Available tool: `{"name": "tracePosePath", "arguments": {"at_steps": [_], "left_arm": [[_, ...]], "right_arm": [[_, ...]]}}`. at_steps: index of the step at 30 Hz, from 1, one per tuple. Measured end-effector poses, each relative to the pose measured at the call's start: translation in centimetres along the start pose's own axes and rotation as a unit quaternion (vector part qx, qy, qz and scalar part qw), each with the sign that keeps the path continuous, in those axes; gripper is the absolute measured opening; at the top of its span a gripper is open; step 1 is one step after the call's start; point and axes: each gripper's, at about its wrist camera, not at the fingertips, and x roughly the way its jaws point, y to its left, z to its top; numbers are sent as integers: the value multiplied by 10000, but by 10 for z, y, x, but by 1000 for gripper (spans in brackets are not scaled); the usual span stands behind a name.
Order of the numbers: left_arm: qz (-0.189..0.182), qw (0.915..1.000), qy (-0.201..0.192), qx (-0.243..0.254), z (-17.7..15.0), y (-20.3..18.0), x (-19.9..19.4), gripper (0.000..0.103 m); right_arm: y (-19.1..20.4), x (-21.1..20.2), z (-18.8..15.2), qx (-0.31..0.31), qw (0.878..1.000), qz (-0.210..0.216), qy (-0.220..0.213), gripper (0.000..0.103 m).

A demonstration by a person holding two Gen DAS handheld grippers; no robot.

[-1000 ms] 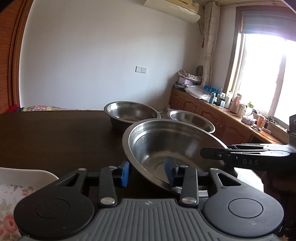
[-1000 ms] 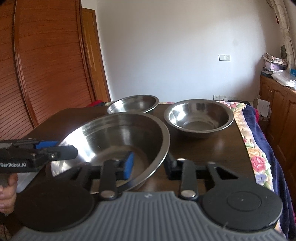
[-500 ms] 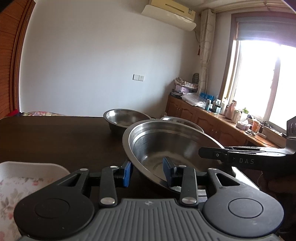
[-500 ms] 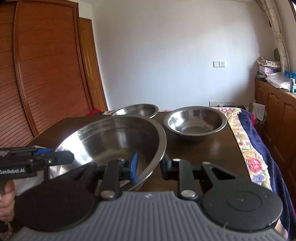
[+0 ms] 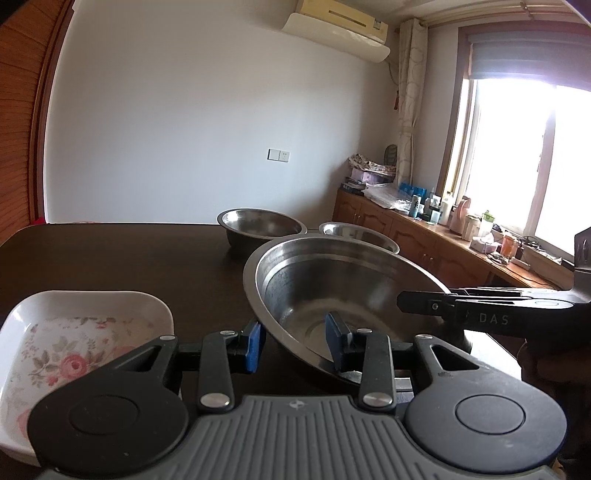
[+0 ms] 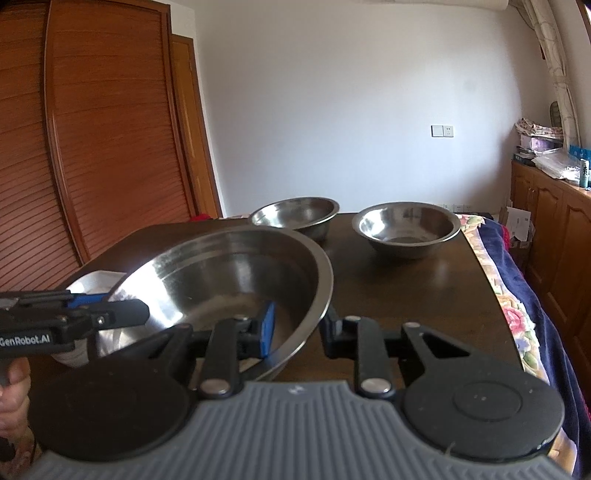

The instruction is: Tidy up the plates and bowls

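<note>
At the bottom of each wrist view, the left gripper (image 5: 293,341) and the right gripper (image 6: 297,330) each pinched the rim of the wide stainless-steel bowl (image 6: 236,280) — one pad inside, one outside — holding it tilted above the dark wooden table (image 6: 424,280). A white floral rectangular dish (image 5: 74,332) sat lower left in the left view; two smaller steel bowls (image 6: 295,214) (image 6: 406,229) stood apart mid-frame beyond.

I'm working in a lived-in home room: wall air conditioner (image 5: 336,27) upper centre, curtained window (image 5: 524,158) right, louvred wooden wardrobe doors (image 6: 92,147) left.

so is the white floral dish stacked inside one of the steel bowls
No, the white floral dish sits alone on the table, beside the large steel bowl.
</note>
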Motion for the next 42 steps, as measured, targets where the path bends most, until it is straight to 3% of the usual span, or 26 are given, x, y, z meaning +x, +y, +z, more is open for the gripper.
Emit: {"name": "tracePosePath", "arguments": {"at_steps": [34, 40, 42], "left_arm": [[38, 9999, 138, 28, -4, -1, 18, 67], [54, 9999, 84, 62, -4, -2, 16, 80], [90, 9999, -10, 76, -2, -2, 13, 89]], "right_arm": [[7, 9, -14, 48, 9999, 14, 96, 28], [6, 8, -14, 65, 10000, 56, 41, 29], [4, 7, -13, 140, 9998, 75, -74, 32]]}}
